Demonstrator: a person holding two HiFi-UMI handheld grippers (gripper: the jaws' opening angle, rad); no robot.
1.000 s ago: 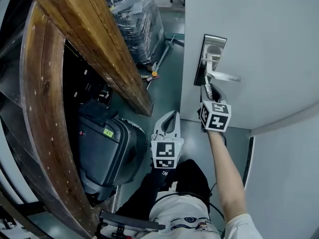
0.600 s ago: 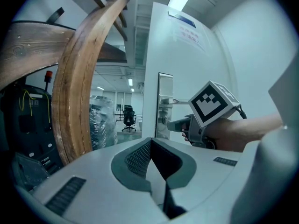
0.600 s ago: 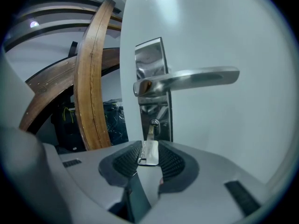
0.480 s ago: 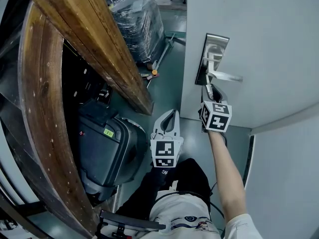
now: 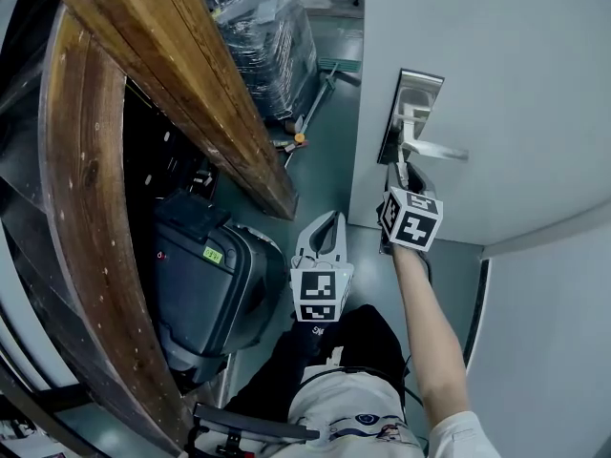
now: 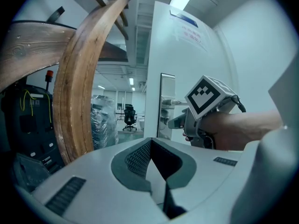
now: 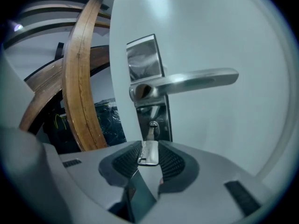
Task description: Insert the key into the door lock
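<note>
A silver lock plate [image 5: 409, 113] with a lever handle [image 5: 434, 149] sits on the pale grey door [image 5: 516, 84]. My right gripper [image 5: 401, 175] points up at it from just below the lever and is shut on a flat metal key [image 7: 150, 155]. The key's blade [image 7: 150, 133] reaches up to the keyhole [image 7: 152, 124] in the plate's lower part [image 7: 159, 118], and I cannot tell how deep its tip sits. My left gripper [image 5: 325, 232] hangs lower and to the left, away from the door. Its jaws are together with nothing in them [image 6: 150, 141].
A thick curved wooden beam [image 5: 86, 208] and a straight wooden plank [image 5: 191, 84] fill the left side. A dark hard case [image 5: 205, 275] lies on the floor below them. A plastic-wrapped pallet [image 5: 258, 36] stands farther back. The person's legs [image 5: 334, 370] are below the grippers.
My right gripper has edged slightly up toward the lock plate, and its marker cube has tilted a little. The left gripper has stayed where it was.
</note>
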